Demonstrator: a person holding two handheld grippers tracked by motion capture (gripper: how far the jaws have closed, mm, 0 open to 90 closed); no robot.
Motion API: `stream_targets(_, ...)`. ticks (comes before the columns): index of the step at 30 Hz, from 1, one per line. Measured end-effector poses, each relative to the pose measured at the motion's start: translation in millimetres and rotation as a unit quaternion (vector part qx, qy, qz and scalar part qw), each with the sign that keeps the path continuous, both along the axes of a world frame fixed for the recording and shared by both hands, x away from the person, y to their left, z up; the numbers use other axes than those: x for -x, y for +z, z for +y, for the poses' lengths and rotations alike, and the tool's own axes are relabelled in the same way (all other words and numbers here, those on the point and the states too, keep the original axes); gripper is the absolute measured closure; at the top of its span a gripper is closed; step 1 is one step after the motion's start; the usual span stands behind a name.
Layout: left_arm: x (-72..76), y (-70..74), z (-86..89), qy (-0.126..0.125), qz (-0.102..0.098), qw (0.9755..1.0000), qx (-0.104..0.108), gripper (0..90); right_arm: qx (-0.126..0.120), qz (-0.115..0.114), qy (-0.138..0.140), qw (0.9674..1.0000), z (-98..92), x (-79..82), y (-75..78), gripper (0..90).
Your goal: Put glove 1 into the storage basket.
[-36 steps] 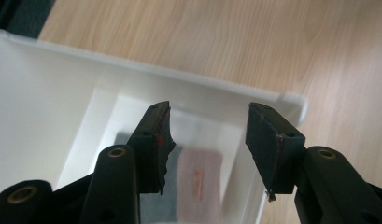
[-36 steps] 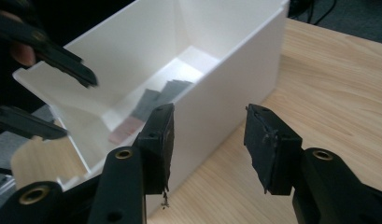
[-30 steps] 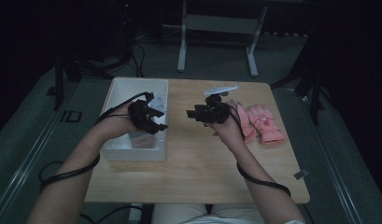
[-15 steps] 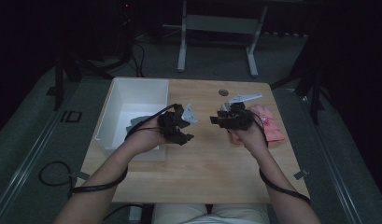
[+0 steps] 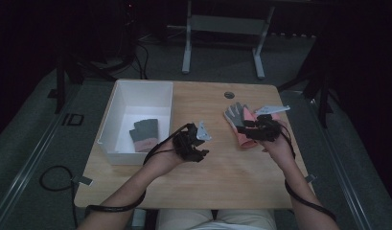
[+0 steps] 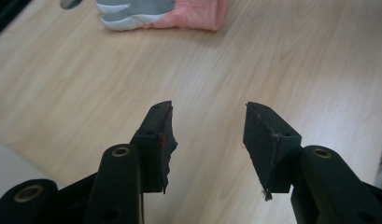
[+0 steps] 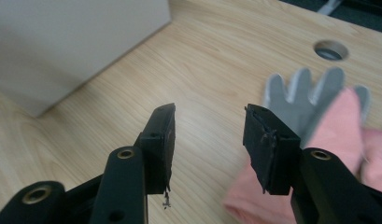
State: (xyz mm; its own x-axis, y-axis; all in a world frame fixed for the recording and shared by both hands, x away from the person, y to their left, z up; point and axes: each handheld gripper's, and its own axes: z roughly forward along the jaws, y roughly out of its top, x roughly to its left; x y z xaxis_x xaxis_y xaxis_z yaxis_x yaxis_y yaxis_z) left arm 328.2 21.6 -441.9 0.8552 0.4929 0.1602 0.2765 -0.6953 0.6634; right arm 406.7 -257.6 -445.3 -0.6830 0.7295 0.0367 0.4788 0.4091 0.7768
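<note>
From the high view, a person sat at a wooden table (image 5: 232,177) with a gripper in each hand. The left gripper (image 5: 199,146) hung over bare wood beside a white bin (image 5: 118,103) that held a grey glove (image 5: 144,134). The right gripper (image 5: 247,125) hovered at a pink and grey glove (image 5: 235,116) lying near a cable hole (image 5: 229,95).

In the left gripper view, its jaws stood partly apart, empty, above the tabletop, the pink and grey glove (image 6: 170,11) well ahead.

In the right gripper view, the jaws gaped partly, holding nothing, just over the glove's (image 7: 314,112) edge.
</note>
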Motion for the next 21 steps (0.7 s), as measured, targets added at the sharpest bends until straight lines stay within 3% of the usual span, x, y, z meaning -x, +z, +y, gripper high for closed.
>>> stream_targets(1, 4.9, -9.8, -2.0, 0.005, -0.002, 0.9999, 0.011, 52.0, 0.0, -0.003, -0.006, 1.0, -7.1, 0.7, -2.9, 53.8)
stream_targets(3, 9.6, -16.7, -4.0, 0.013, -0.009, 0.9998, 0.014, 51.1, 0.0, -0.005, -0.013, 0.9999, -15.0, 1.2, -6.0, 53.9)
stream_targets(5, 15.6, -24.3, -6.5, 0.009, -0.015, 0.9998, 0.01, 50.4, 0.013, 0.001, -0.024, 0.9996, -20.0, 0.2, -8.1, 54.9)
stream_targets(8, 21.1, -31.6, -8.8, 0.006, -0.018, 0.9998, 0.002, 47.1, 0.015, 0.006, -0.032, 0.9994, -26.3, -1.9, -10.2, 55.2)
stream_targets(9, 26.5, -40.3, -10.1, 0.018, -0.025, 0.9995, 0.001, 47.0, 0.02, 0.001, -0.033, 0.9993, -30.8, -3.2, -11.7, 55.1)
stream_targets(10, 26.5, -40.3, -10.1, 0.018, -0.025, 0.9995, 0.001, 45.1, 0.02, 0.001, -0.033, 0.9993, -30.8, -3.2, -11.7, 55.1)
stream_targets(12, 30.3, -48.2, -10.3, 0.018, -0.017, 0.9996, 0.013, 42.1, 0.023, -0.006, -0.027, 0.9994, -34.4, -5.1, -13.3, 55.0)
stream_targets(13, 34.5, -58.2, -10.9, 0.02, -0.015, 0.9993, 0.03, 41.1, 0.032, -0.014, -0.023, 0.9991, -36.4, -8.0, -15.2, 55.1)
stream_targets(14, 34.5, -58.2, -10.9, 0.02, -0.015, 0.9993, 0.03, 40.1, 0.034, -0.017, -0.022, 0.999, -37.1, -10.1, -16.5, 55.1)
stream_targets(15, 37.4, -68.6, -11.4, 0.026, -0.003, 0.9989, 0.038, 37.9, 0.033, -0.019, -0.021, 0.999, -37.8, -12.8, -18.2, 55.2)
stream_targets(20, 43.1, -85.9, -9.6, 0.04, 0.004, 0.9979, 0.05, 24.2, 0.042, -0.028, -0.017, 0.9986, -34.7, -22.6, -27.0, 56.0)
stream_targets(21, 45.9, -94.6, -6.1, 0.04, 0.014, 0.9971, 0.063, 22.0, 0.051, -0.025, -0.016, 0.9982, -31.4, -29.0, -32.1, 56.6)
